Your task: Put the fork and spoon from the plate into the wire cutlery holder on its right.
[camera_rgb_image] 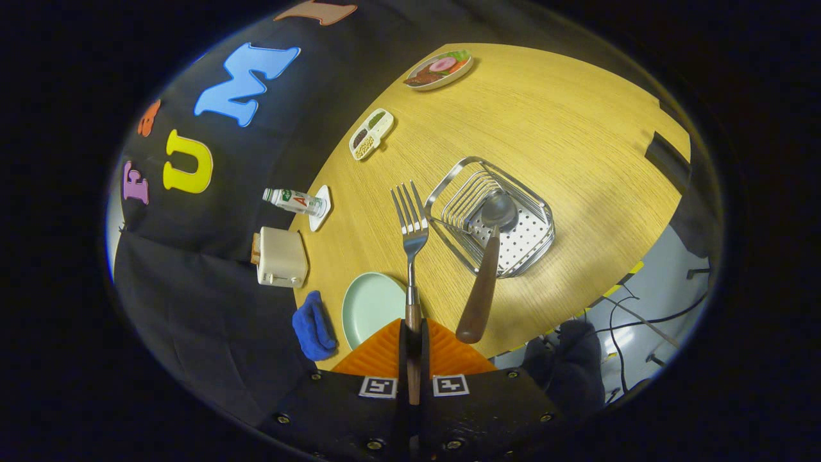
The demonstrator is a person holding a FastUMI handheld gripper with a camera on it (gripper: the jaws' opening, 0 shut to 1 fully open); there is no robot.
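The fork (411, 240) is clamped by its wooden handle between the two fingers of the gripper (414, 333), tines pointing forward and lifted over the wooden table (577, 128). Just beside its tines stands the wire cutlery holder (494, 215), with the spoon (489, 256) already in it (bowl on the perforated floor, brown handle leaning out over the rim). The pale green plate (369, 305) lies beneath the fork's handle. A blue cloth (313, 327) and a toaster (281, 256) sit beside the plate.
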